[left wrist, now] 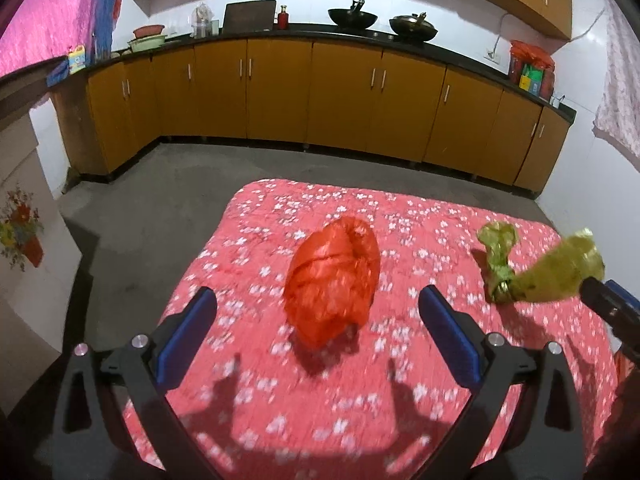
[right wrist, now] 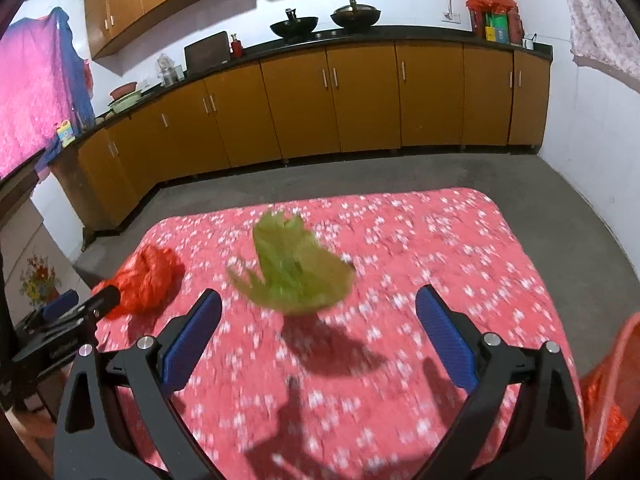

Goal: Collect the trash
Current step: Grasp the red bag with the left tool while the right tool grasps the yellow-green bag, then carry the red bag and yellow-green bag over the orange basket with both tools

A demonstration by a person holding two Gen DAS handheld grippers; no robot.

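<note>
A crumpled red plastic bag (left wrist: 332,280) lies on the red flowered tablecloth (left wrist: 280,380). My left gripper (left wrist: 317,292) is open, its blue pads on either side of the bag's near end, not touching it. A crumpled green plastic bag (right wrist: 296,272) sits just past my right gripper (right wrist: 319,292), which is open wide and holds nothing. The left wrist view shows the green bag (left wrist: 520,272) at the right, against the right gripper's finger (left wrist: 608,304). The right wrist view shows the red bag (right wrist: 148,280) and the left gripper (right wrist: 80,308) at the left.
The cloth-covered table (right wrist: 460,240) ends at a grey floor. Orange cabinets (left wrist: 340,96) with woks on the counter line the far wall. An orange-red rim (right wrist: 612,392) shows at the right edge of the right wrist view. A box with a flower picture (left wrist: 24,232) stands at the left.
</note>
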